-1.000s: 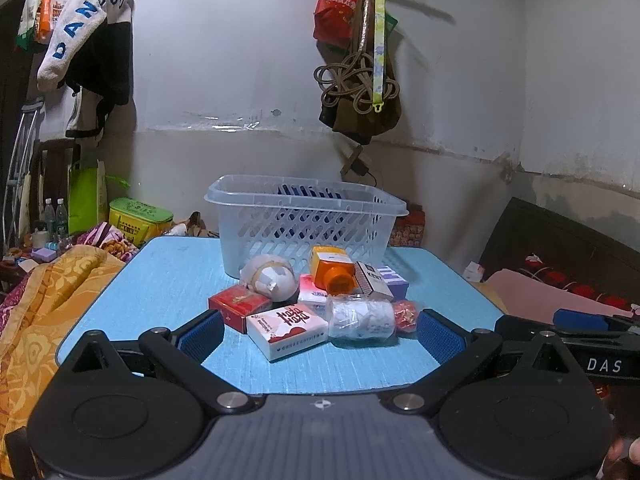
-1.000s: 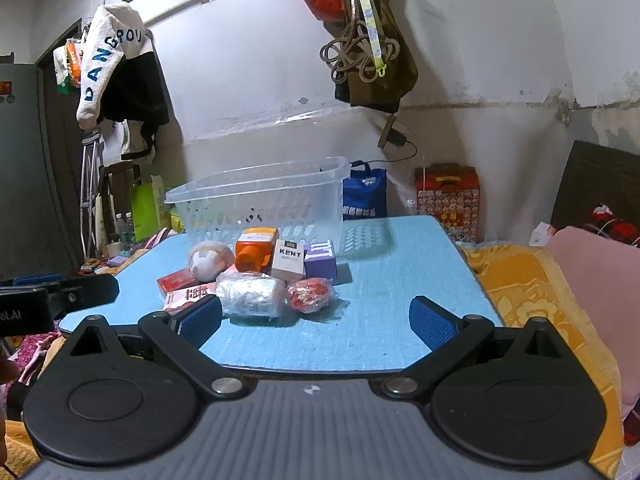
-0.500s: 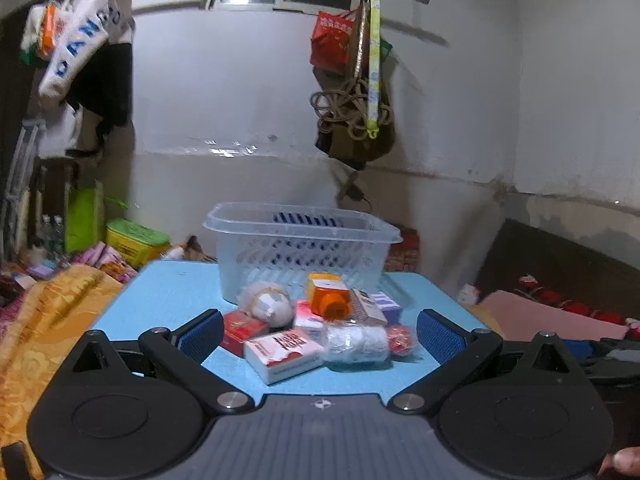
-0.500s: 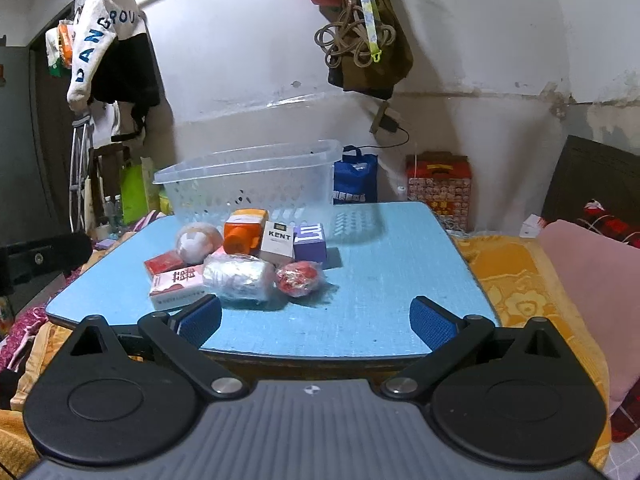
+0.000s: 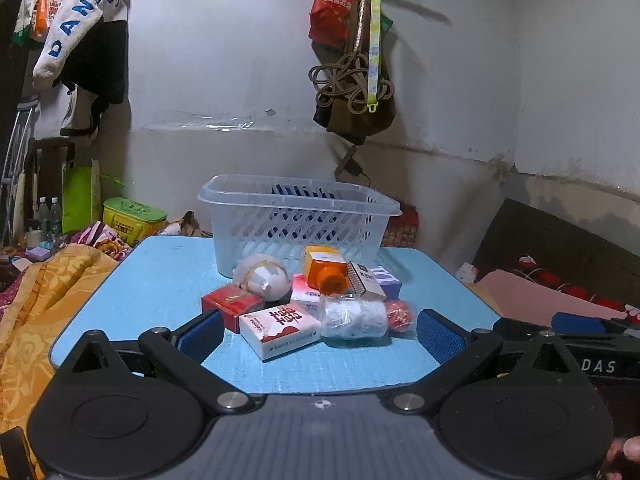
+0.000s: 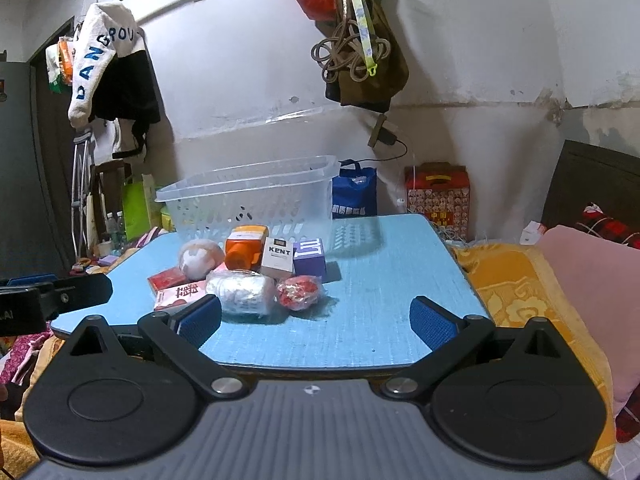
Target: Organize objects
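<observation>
A clear plastic basket (image 5: pixel 298 216) (image 6: pixel 248 196) stands at the back of the blue table (image 5: pixel 160 280) (image 6: pixel 380 280). In front of it lies a heap: a white and red box (image 5: pixel 280 330), a red box (image 5: pixel 232 304), a round white pouch (image 5: pixel 262 276), an orange bottle (image 5: pixel 324 268) (image 6: pixel 244 248), a KENT pack (image 6: pixel 279 257), a purple box (image 6: pixel 309 258), a wrapped white roll (image 5: pixel 354 318) (image 6: pixel 240 294) and a red wrapped ball (image 6: pixel 299 292). My left gripper (image 5: pixel 320 338) is open at the near edge, short of the heap. My right gripper (image 6: pixel 316 322) is open, to the heap's right.
Clothes and bags hang on the wall behind. A yellow blanket (image 5: pixel 36 300) lies left of the table, a pink cushion (image 6: pixel 592 300) to its right. Bags and boxes stand on the floor by the wall. The other gripper's black body (image 5: pixel 580 344) shows at the right edge.
Both grippers dipped back and lower half a second ago, then rose and came forward to the table's near edge again. The objects have not moved.
</observation>
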Tool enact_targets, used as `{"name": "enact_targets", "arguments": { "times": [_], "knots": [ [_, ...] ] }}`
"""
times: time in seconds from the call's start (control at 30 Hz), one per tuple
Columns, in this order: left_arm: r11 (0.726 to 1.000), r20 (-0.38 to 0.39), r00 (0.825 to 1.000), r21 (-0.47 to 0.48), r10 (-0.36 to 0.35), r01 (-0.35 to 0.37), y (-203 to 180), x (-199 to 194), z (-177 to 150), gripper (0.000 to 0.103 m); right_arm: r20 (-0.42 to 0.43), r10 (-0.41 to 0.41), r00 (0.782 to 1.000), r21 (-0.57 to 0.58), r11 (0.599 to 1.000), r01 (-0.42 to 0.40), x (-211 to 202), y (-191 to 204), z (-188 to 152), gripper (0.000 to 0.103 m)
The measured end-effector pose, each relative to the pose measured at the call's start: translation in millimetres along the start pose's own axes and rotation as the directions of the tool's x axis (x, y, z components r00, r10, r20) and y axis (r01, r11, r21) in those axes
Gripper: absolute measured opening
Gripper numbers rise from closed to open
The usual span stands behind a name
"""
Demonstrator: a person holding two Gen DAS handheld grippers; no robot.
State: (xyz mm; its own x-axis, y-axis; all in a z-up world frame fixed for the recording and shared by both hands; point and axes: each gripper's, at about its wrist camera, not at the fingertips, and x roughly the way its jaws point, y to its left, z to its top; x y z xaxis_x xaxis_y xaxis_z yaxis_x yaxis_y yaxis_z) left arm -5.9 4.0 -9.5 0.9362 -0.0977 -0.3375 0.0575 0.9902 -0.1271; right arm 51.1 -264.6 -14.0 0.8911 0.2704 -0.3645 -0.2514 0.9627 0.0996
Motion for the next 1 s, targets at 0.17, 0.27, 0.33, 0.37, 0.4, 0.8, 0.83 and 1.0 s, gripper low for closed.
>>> {"name": "enact_targets", "arguments": {
  "times": [0.17, 0.27, 0.33, 0.37, 0.4, 0.8, 0.83, 1.0],
  "knots": [
    [1.0, -0.041, 0.999, -0.02, 0.016, -0.017, 12, 4, 1, 0.103, -0.004, 0.025, 1.0, 0.041, 0.999, -0.025, 1, -9, -1, 0.103],
    [0.999, -0.074, 0.997, -0.046, 0.012, -0.015, 32, 12, 1, 0.102, -0.038, 0.062, 0.997, 0.054, 0.997, -0.06, 10, -15, -2, 0.103],
    [0.999, -0.115, 0.993, -0.042, 0.023, -0.028, 42, 24, 0, 0.1, -0.052, 0.094, 0.994, 0.045, 0.995, -0.091, 18, -15, 1, 0.103],
    [0.999, -0.132, 0.991, -0.038, 0.026, -0.031, 44, 30, 1, 0.099, -0.054, 0.104, 0.993, 0.029, 0.994, -0.103, 23, -13, 3, 0.103],
    [0.999, -0.154, 0.988, -0.028, 0.025, -0.03, 46, 38, 2, 0.098, -0.062, 0.107, 0.992, 0.004, 0.994, -0.107, 30, -9, 5, 0.103],
    [0.999, -0.247, 0.969, 0.035, 0.006, 0.002, 56, 131, -17, 0.095, -0.215, 0.07, 0.974, -0.211, 0.971, -0.116, 116, 0, 0, 0.073],
    [0.999, -0.239, 0.971, 0.033, 0.002, 0.006, 57, 135, -19, 0.095, -0.202, 0.081, 0.976, -0.206, 0.971, -0.123, 118, -3, 0, 0.073],
    [0.999, -0.177, 0.984, 0.035, -0.024, 0.03, 56, 147, -24, 0.095, -0.182, 0.128, 0.975, -0.205, 0.965, -0.165, 138, -10, -5, 0.073]
  ]
}}
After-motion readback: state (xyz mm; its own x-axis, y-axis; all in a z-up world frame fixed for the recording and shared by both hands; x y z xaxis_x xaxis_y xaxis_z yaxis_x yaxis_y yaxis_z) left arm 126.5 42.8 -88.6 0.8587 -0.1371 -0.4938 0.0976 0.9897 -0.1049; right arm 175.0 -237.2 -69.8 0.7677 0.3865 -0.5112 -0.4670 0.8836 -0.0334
